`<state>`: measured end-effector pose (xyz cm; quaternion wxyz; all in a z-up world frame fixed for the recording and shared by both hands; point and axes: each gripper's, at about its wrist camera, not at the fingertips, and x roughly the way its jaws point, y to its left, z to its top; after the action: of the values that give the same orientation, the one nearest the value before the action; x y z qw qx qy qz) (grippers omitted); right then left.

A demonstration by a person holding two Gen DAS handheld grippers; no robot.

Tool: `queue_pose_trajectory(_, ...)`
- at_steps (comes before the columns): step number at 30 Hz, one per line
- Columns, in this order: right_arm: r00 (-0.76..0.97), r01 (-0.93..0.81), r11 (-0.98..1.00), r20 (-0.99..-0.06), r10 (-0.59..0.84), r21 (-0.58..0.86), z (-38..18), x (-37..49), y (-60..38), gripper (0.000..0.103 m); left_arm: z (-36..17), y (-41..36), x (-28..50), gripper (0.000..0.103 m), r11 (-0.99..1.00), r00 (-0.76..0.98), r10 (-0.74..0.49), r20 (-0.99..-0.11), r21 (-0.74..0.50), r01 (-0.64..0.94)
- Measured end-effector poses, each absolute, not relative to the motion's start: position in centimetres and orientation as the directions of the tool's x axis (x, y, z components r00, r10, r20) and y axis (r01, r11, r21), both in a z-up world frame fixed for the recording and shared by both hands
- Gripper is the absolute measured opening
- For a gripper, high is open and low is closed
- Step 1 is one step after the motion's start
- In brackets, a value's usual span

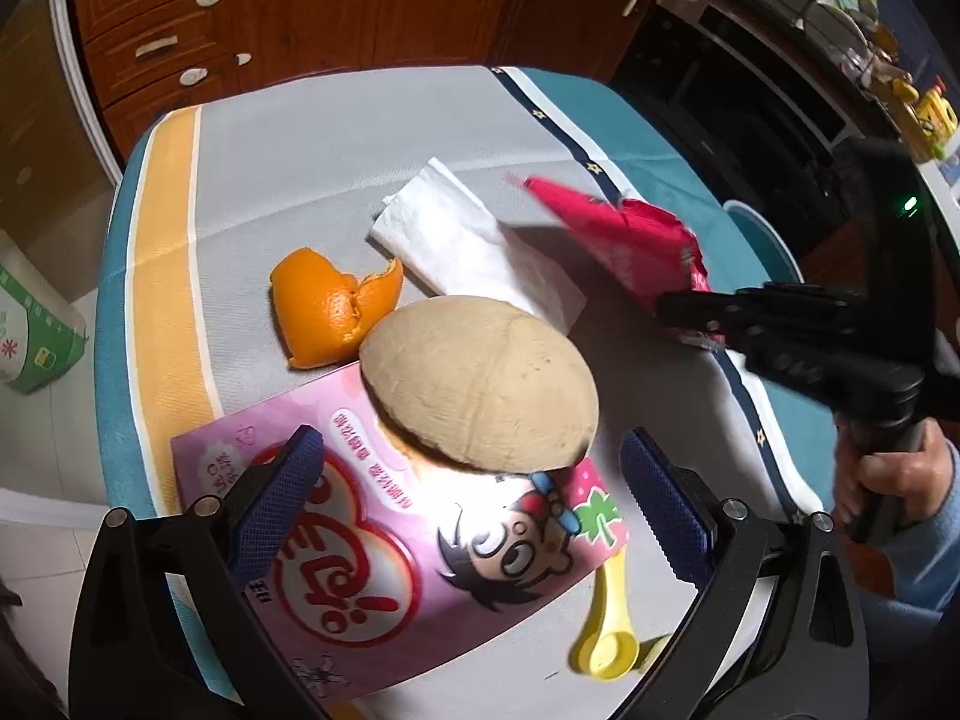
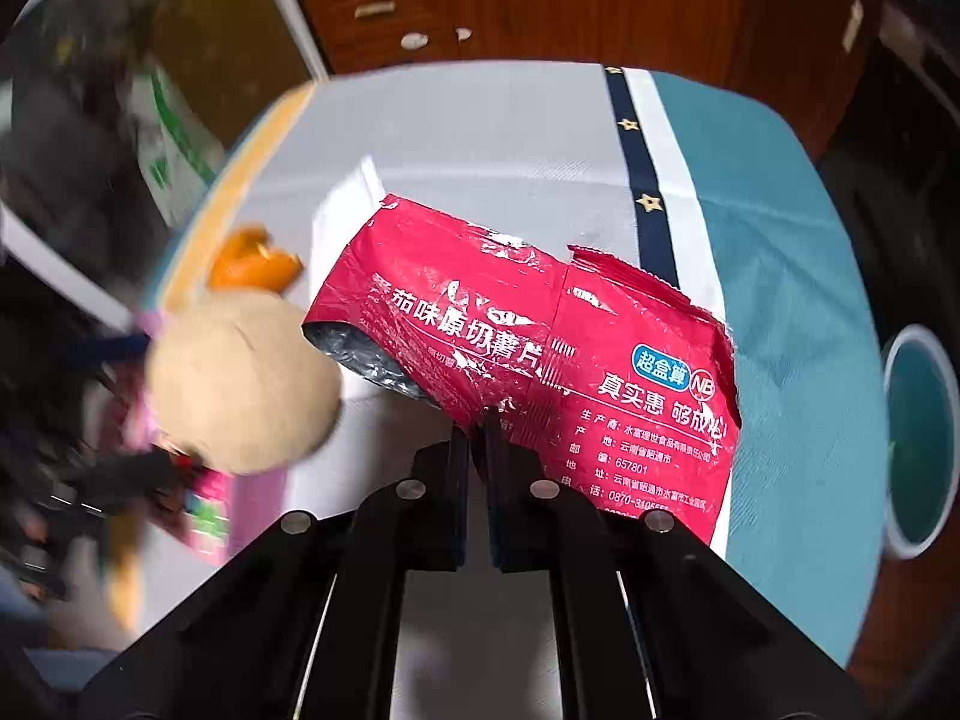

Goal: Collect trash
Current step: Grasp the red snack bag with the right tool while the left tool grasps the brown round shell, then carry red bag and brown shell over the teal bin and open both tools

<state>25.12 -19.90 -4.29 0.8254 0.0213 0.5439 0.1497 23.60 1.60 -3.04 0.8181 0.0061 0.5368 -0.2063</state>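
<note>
My right gripper (image 2: 478, 423) is shut on the near edge of a red crisp packet (image 2: 540, 336), which hangs lifted above the table; the left wrist view shows the same red crisp packet (image 1: 624, 240) in the right gripper (image 1: 666, 312). My left gripper (image 1: 471, 468) stands open over a pink carton (image 1: 384, 546) with a round beige bun (image 1: 480, 378) lying on it. Beyond these lie an orange peel (image 1: 327, 306) and a white paper napkin (image 1: 462, 240). A yellow spoon (image 1: 606, 636) pokes out from under the carton.
The table wears a grey cloth (image 1: 336, 138) with yellow and teal bands. A teal bin (image 2: 918, 438) stands off the table's right edge. Brown drawers (image 1: 156, 30) line the back. A green and white bag (image 1: 36, 324) sits on the floor at left.
</note>
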Motion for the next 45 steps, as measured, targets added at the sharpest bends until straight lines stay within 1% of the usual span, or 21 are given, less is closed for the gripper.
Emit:
queue_pose_trajectory(3,0.35,-0.191,0.925,-0.858,0.376,0.327,-3.4,25.0,-21.4,0.004,-3.0,1.1,23.5,0.099,0.915,0.344,-0.34,-0.875,-0.223,0.336)
queue_pose_trajectory(8,0.314,-0.22,0.859,-0.801,0.51,0.462,-2.0,24.7,-21.2,0.004,-2.9,0.3,23.8,0.099,0.912,0.352,-0.37,-0.86,-0.263,0.315)
queue_pose_trajectory(10,0.282,-0.232,0.843,-0.795,0.536,0.486,-2.1,24.8,-20.6,0.004,-2.8,-0.1,24.2,0.099,0.908,0.352,-0.389,-0.852,-0.289,0.305)
queue_pose_trajectory(12,0.259,-0.229,0.833,-0.793,0.551,0.504,-2.8,25.0,-20.1,0.004,-2.5,-0.3,24.5,0.099,0.911,0.371,-0.386,-0.845,-0.286,0.297)
queue_pose_trajectory(16,0.234,-0.159,0.8,-0.765,0.6,0.579,-4.3,25.5,-21.1,0.004,-1.6,-0.9,25.1,0.098,0.905,0.397,-0.404,-0.824,-0.3,0.3)
queue_pose_trajectory(17,0.228,-0.134,0.785,-0.752,0.619,0.605,-4.8,25.6,-21.8,0.004,-1.4,-1.0,25.1,0.096,0.905,0.403,-0.406,-0.82,-0.298,0.305)
queue_pose_trajectory(18,0.223,-0.119,0.775,-0.744,0.63,0.621,-5.1,25.5,-22.2,0.004,-1.0,-1.5,25.2,0.094,0.903,0.413,-0.408,-0.814,-0.292,0.316)
queue_pose_trajectory(19,0.219,-0.103,0.765,-0.736,0.641,0.636,-5.4,25.7,-22.4,0.004,-0.9,-1.9,25.3,0.084,0.894,0.404,-0.423,-0.811,-0.302,0.331)
queue_pose_trajectory(20,0.217,-0.081,0.754,-0.726,0.652,0.652,-5.8,25.7,-23.0,0.004,-0.9,-2.5,25.5,0.08,0.88,0.378,-0.447,-0.811,-0.324,0.346)
queue_pose_trajectory(21,0.217,-0.071,0.75,-0.723,0.655,0.658,-6.1,25.8,-23.2,0.004,-1.1,-3.0,25.5,0.079,0.876,0.366,-0.453,-0.813,-0.33,0.353)
queue_pose_trajectory(24,0.21,-0.047,0.735,-0.713,0.669,0.676,-6.8,25.8,-23.9,0.004,-1.6,-4.8,25.8,0.069,0.884,0.372,-0.423,-0.826,-0.286,0.369)
queue_pose_trajectory(27,0.202,-0.036,0.728,-0.709,0.676,0.684,-7.2,25.9,-23.6,0.004,-2.7,-6.1,26.6,0.053,0.884,0.349,-0.417,-0.839,-0.287,0.368)
queue_pose_trajectory(29,0.209,-0.033,0.728,-0.708,0.675,0.685,-7.3,25.9,-24.0,0.004,-3.3,-6.7,27.3,0.032,0.886,0.343,-0.419,-0.841,-0.296,0.358)
queue_pose_trajectory(30,0.214,-0.032,0.728,-0.707,0.674,0.685,-7.2,25.8,-24.3,0.004,-3.2,-6.8,27.4,0.024,0.877,0.341,-0.438,-0.832,-0.312,0.364)
queue_pose_trajectory(31,0.218,-0.03,0.729,-0.707,0.673,0.684,-7.0,26.1,-24.0,0.004,-2.8,-7.1,27.4,0.015,0.876,0.35,-0.438,-0.828,-0.306,0.372)
queue_pose_trajectory(32,0.227,-0.027,0.731,-0.708,0.669,0.682,-6.9,26.0,-24.3,0.004,-2.4,-7.7,27.2,0.008,0.884,0.377,-0.411,-0.83,-0.261,0.387)
queue_pose_trajectory(33,0.232,-0.024,0.73,-0.707,0.668,0.683,-6.9,26.1,-24.6,0.004,-2.2,-7.8,26.9,0.006,0.881,0.379,-0.408,-0.83,-0.25,0.402)
queue_pose_trajectory(38,0.289,-0.006,0.72,-0.688,0.666,0.694,-6.0,25.4,-26.4,0.004,-1.5,-9.0,25.7,0.006,0.867,0.376,-0.401,-0.835,-0.214,0.451)
queue_pose_trajectory(45,0.36,-0.022,0.721,-0.667,0.652,0.693,-3.5,23.8,-28.3,0.004,0.6,-10.5,24.1,0.006,0.848,0.387,-0.424,-0.818,-0.21,0.487)
